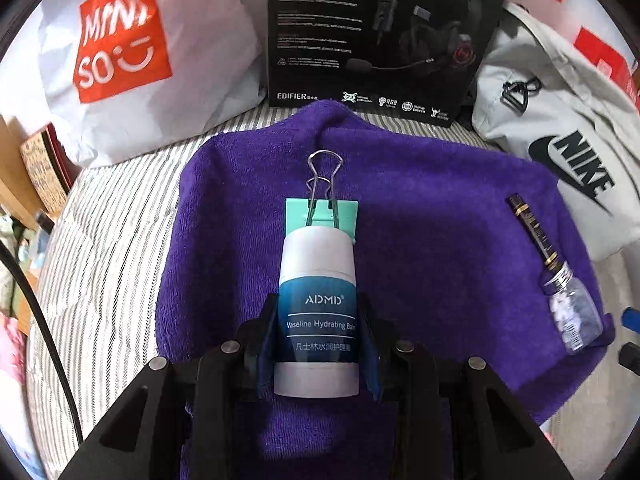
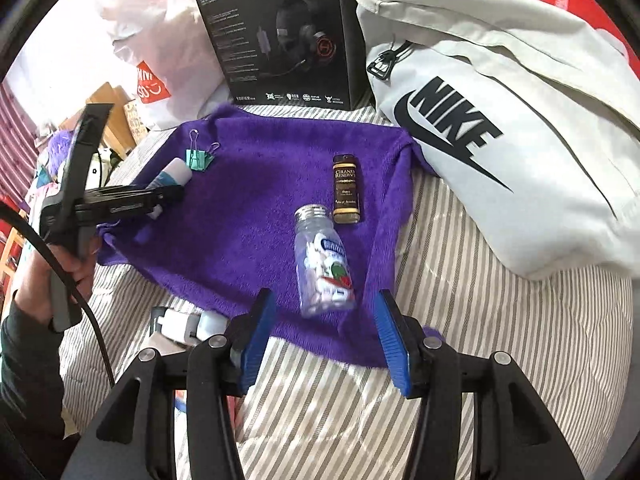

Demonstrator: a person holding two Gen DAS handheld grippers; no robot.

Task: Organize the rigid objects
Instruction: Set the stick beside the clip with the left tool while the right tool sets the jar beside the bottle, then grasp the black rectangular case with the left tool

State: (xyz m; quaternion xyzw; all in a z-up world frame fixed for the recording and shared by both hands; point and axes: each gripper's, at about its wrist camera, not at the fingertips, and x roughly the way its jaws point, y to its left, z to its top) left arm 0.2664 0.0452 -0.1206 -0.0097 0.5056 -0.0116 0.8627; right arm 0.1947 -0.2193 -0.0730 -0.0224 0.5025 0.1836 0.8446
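Note:
My left gripper (image 1: pixel 318 344) is shut on a white and blue balm tube (image 1: pixel 316 304) over the purple towel (image 1: pixel 440 208); the tube also shows in the right wrist view (image 2: pixel 170 176). Just beyond the tube lies a teal binder clip (image 1: pixel 324 212), also in the right wrist view (image 2: pixel 198 158). A clear bottle of white pieces (image 2: pixel 324 264) lies on the towel (image 2: pixel 260 184) just ahead of my open, empty right gripper (image 2: pixel 326 336). A small brown bottle (image 2: pixel 346 190) lies beyond it. Both bottles show at the towel's right edge in the left wrist view (image 1: pixel 572 312), (image 1: pixel 534 228).
The towel lies on a striped bedsheet (image 2: pixel 460 280). A black headset box (image 2: pixel 280 36), a white Nike bag (image 2: pixel 500 120) and a white Miniso bag (image 1: pixel 132 52) stand along the far side. A white plug-like object (image 2: pixel 180 324) lies by the towel's near left corner.

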